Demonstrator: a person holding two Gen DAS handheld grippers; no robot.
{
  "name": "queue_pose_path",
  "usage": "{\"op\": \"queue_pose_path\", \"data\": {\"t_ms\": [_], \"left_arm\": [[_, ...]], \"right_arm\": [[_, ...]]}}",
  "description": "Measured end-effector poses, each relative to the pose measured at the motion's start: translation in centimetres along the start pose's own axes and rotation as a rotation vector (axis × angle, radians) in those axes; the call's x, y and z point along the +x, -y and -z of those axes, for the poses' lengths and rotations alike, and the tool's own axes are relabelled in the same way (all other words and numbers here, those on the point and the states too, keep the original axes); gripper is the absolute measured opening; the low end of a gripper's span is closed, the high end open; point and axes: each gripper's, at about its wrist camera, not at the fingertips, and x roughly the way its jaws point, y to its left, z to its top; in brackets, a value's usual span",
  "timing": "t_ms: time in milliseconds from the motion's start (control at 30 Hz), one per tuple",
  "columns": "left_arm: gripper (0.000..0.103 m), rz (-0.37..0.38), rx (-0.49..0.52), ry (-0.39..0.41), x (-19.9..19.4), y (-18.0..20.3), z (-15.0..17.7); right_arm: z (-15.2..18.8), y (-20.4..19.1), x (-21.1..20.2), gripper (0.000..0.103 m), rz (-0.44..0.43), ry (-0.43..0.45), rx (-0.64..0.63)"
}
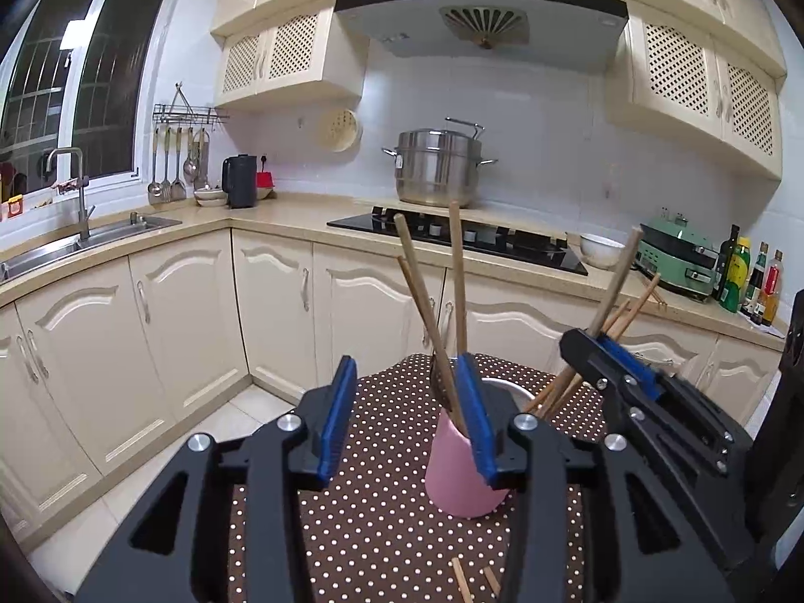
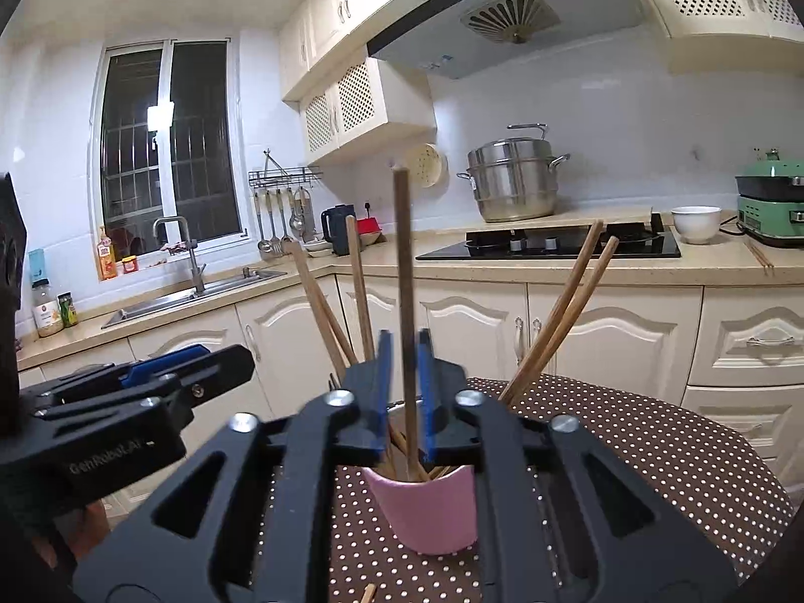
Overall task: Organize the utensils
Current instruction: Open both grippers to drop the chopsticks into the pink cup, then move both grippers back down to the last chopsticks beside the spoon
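The upright chopstick [image 2: 404, 301] stands between the parted jaws of the right gripper [image 2: 403, 392], its tip in the nearer pink cup [image 2: 427, 512] on the dotted table [image 2: 628, 452]. Back off straight, without brushing it. The left gripper [image 1: 407, 427] hangs released and empty beside the other pink cup [image 1: 455, 472].

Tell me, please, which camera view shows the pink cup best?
The right wrist view: the pink cup sits centred, its rim open to the camera with chopsticks standing in it. In the left wrist view the cup is partly hidden behind the left gripper, whose blue pad covers its side.
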Motion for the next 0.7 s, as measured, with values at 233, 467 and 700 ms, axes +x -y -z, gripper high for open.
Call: {"op": "queue_pose_path", "data": {"t_ms": [233, 467, 700], "left_arm": [[0.048, 0.002, -0.002, 0.013, -2.7, -0.2, -0.1], [0.053, 0.007, -0.004, -0.014, -5.1, -0.3, 0.9], [0.053, 0.091, -0.019, -0.255, -4.0, 0.3, 2.9]], "right_arm": [[-1.2, -0.2, -2.4, 0.056, 0.014, 0.035, 0.008], [-1.8, -0.2, -5.4, 0.063, 0.04, 0.046, -0.011], [-0.5, 0.8, -7.3, 0.064, 0.081, -0.039, -0.008]]}}
